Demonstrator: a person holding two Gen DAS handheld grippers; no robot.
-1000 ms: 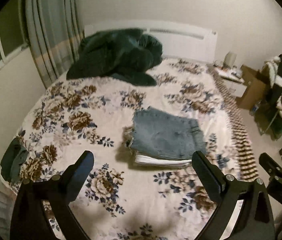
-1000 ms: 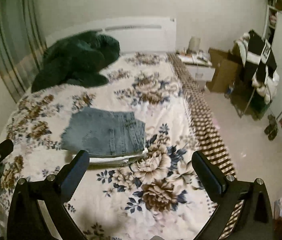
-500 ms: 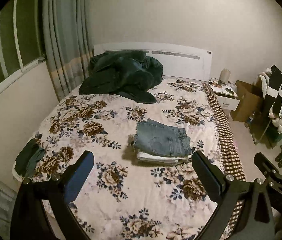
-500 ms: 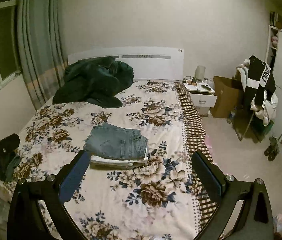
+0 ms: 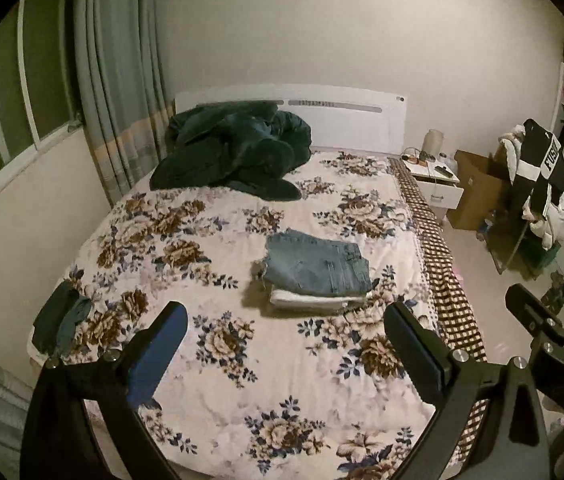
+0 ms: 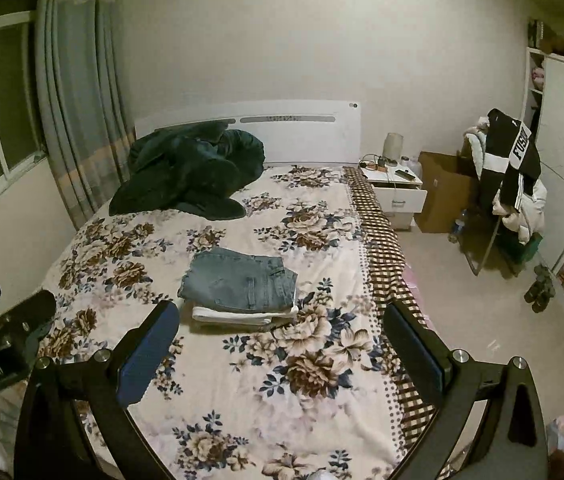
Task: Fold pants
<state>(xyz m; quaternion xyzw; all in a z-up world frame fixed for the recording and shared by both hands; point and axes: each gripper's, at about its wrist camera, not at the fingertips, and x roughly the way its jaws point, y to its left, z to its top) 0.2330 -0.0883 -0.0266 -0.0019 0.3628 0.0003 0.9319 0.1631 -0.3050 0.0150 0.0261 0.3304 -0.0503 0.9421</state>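
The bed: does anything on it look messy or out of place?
The folded jeans sit neatly on a white folded garment. What stands out is the dark green blanket, heaped in a crumpled pile by the headboard, and a small dark cloth hanging over the bed's left edge.

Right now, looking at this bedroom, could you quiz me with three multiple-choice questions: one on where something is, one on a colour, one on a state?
1. The jeans lie:
A. on a white folded garment
B. on the floor
C. on the nightstand

2. The heap by the headboard is:
A. red
B. dark green
C. yellow

3. The left hand-held gripper and right hand-held gripper are:
A. shut on jeans
B. open, empty
C. gripping the bedspread

Answers: A, white edges show under the denim; B, its folds look dark green; B, both sets of fingers stand wide apart above the bed.
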